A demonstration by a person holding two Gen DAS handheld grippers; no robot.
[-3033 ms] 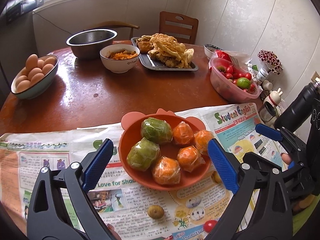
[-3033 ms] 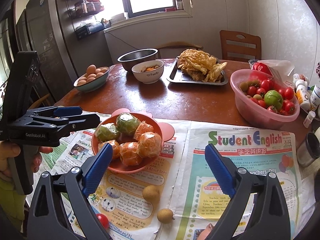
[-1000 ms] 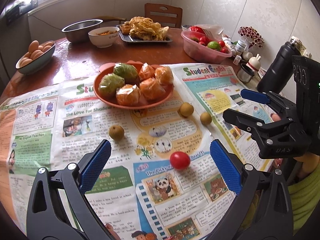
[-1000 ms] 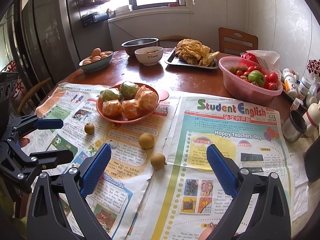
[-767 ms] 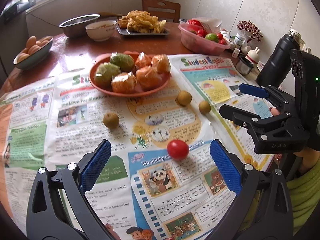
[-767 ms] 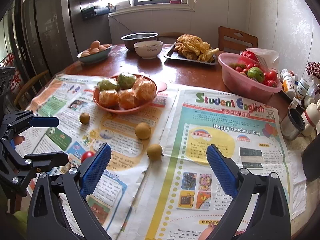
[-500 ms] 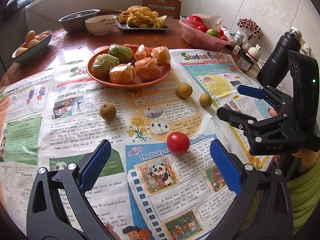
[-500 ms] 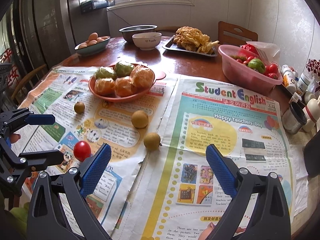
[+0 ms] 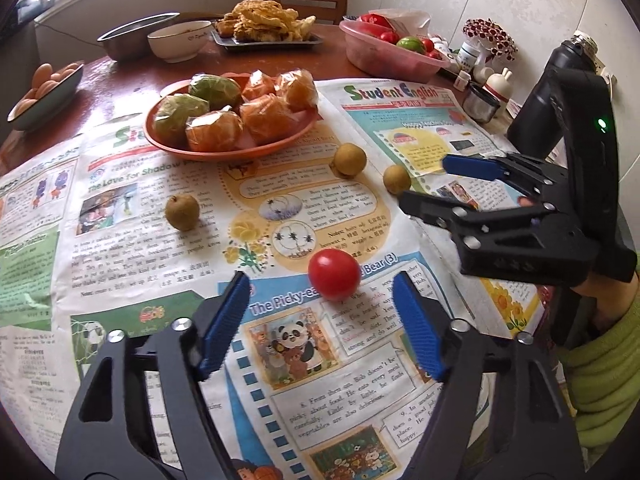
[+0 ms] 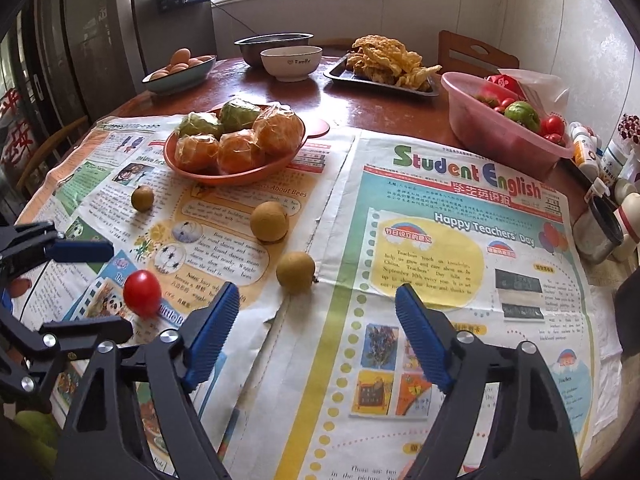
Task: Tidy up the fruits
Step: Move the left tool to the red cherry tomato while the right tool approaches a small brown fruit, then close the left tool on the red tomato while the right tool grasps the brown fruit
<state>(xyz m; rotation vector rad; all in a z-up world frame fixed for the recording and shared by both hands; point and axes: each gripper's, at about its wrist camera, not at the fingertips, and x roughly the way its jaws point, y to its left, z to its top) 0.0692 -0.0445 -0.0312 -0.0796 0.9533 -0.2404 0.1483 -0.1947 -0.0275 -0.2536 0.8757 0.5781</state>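
Jaws of the left gripper (image 9: 322, 312) stand apart, a small round red tomato (image 9: 333, 274) just ahead between them. Right gripper (image 10: 316, 320) gapes too, a round tan longan (image 10: 295, 271) ahead of its left jaw.

1. The brown counter (image 10: 352, 112) carries newspaper (image 10: 400, 280) across its near half.
2. At 12 o'clock: steel bowl (image 10: 272, 42), white bowl (image 10: 290, 62), food tray (image 10: 384, 78).
3. At 10 o'clock: egg bowl (image 10: 178, 74).
4. At 2 o'clock: pink basin (image 10: 500, 132).

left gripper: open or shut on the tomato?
Open. The left gripper has its blue pads spread wide; the red tomato lies on the newspaper just ahead of the tips, touching neither pad.
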